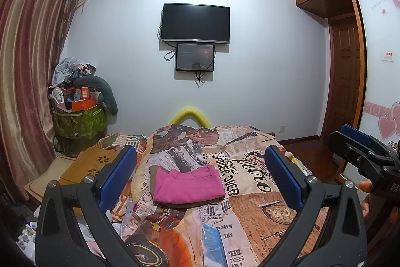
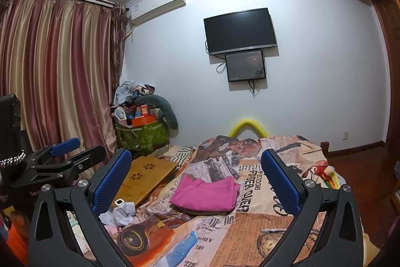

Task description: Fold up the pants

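Pink pants (image 1: 188, 184) lie folded into a neat rectangle on top of a darker olive garment (image 1: 190, 204), on the newspaper-print bedspread (image 1: 262, 207). They also show in the right wrist view (image 2: 206, 193). My left gripper (image 1: 200, 174) is open and empty, held above the bed short of the pants. My right gripper (image 2: 197, 175) is open and empty too, also short of the pants. The right gripper shows at the right edge of the left wrist view (image 1: 357, 144), and the left gripper at the left of the right wrist view (image 2: 75, 149).
A wooden lap tray (image 2: 142, 179) lies on the bed's left side, with crumpled paper (image 2: 122, 213) near it. A cluttered green bin (image 1: 77, 121) stands by the curtain (image 1: 22, 81). A TV (image 1: 195, 24) hangs on the far wall. A wardrobe (image 1: 350, 46) is at the right.
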`<act>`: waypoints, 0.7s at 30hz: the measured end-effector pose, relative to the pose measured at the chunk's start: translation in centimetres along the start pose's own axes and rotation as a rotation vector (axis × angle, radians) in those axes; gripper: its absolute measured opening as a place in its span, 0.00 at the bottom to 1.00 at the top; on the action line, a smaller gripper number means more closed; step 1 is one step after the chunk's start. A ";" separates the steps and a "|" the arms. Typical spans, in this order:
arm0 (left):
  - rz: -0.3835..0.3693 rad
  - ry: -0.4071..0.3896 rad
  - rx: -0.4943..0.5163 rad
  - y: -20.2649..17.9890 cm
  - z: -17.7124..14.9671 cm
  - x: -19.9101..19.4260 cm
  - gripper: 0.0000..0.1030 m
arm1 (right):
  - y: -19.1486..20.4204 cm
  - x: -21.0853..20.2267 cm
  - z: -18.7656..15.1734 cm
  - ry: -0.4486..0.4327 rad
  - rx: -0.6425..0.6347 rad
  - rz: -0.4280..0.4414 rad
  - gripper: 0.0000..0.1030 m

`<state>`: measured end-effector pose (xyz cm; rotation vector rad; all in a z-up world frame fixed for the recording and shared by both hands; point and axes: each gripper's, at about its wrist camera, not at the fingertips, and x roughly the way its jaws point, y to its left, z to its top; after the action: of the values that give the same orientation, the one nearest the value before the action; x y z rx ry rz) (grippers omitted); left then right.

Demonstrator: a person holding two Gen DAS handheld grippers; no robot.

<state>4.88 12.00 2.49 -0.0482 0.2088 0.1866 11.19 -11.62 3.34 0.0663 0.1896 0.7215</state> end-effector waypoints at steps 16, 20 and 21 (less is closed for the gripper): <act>-0.015 0.006 0.003 0.2 -0.2 0.1 1.00 | -0.1 0.1 0.0 0.003 0.010 -0.007 1.00; -0.013 0.002 -0.001 0.2 -0.2 0.1 1.00 | -0.1 0.2 0.0 0.004 0.010 -0.007 1.00; -0.017 0.004 -0.003 0.2 -0.3 0.1 1.00 | -0.1 0.2 0.0 0.005 0.010 -0.006 1.00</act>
<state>4.85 12.23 2.22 -0.0533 0.2119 0.1698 11.36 -11.55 3.34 0.0733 0.1984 0.7144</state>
